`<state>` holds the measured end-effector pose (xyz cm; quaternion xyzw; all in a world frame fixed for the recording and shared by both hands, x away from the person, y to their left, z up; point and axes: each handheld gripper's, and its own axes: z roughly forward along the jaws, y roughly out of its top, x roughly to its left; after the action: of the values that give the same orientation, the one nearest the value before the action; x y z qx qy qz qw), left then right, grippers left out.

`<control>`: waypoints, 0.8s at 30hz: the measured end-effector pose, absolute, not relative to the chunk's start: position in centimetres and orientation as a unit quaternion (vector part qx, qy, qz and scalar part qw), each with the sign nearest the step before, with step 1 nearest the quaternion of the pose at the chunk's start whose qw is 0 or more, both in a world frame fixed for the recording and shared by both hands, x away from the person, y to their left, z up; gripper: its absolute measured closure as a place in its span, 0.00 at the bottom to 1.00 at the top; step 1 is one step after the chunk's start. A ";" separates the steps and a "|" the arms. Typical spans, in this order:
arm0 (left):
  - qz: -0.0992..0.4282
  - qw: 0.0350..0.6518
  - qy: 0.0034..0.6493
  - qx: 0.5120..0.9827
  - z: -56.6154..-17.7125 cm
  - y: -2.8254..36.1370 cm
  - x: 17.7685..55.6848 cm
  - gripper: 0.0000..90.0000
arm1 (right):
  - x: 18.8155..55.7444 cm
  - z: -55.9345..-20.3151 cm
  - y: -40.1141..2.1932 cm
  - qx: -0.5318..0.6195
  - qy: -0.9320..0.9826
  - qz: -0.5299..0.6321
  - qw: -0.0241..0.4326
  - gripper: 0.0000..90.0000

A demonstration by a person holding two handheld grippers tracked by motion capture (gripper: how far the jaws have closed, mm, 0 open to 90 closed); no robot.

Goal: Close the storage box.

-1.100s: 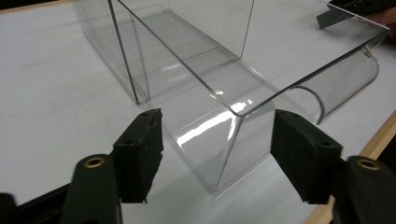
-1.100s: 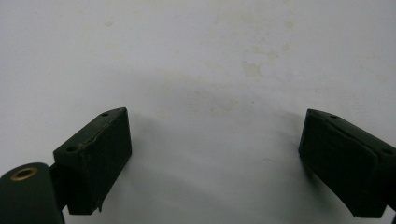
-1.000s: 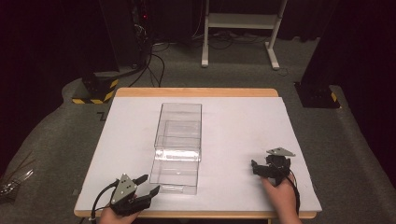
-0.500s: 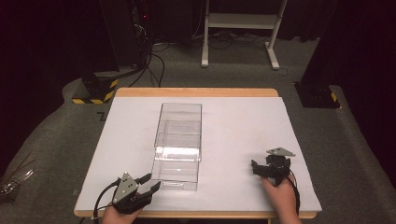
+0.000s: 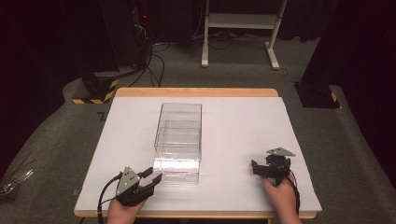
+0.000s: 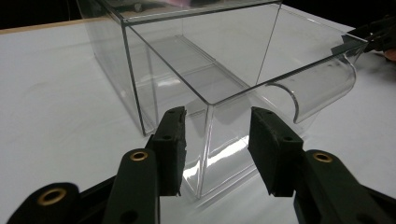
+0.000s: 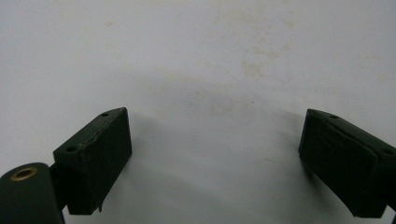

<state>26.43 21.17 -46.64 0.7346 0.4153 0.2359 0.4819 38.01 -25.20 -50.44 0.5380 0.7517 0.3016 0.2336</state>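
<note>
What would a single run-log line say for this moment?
left gripper: fingers closed on near corner of clear box | right gripper: open, empty, over white table

The middle of the worktop [image 5: 233, 121] is blocked by a clear box [image 5: 180, 135] set lengthwise, its near corner standing just before the left gripper [image 5: 154, 176]. Open surface is left on both sides of the box. Bare worktop is seen ahead of the right gripper [image 5: 256, 168], well apart from the box.
</note>
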 end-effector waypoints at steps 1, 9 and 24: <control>0.239 0.482 0.415 0.734 -46.7 21.1 26.6 0.62 | 38.0 -50.4 -25.2 0.538 0.752 0.301 0.234 0.10; 0.237 0.478 0.415 0.737 -47.2 21.1 27.3 0.62 | 38.0 -50.4 -25.2 0.538 0.752 0.301 0.233 0.10; 0.238 0.476 0.429 0.730 -47.1 20.8 29.4 0.62 | 38.0 -50.4 -25.2 0.541 0.751 0.301 0.232 0.10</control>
<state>29.40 20.83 -47.06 0.7297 0.4290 0.2380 0.4762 37.98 -25.18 -50.42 0.5407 0.7507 0.3008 0.2317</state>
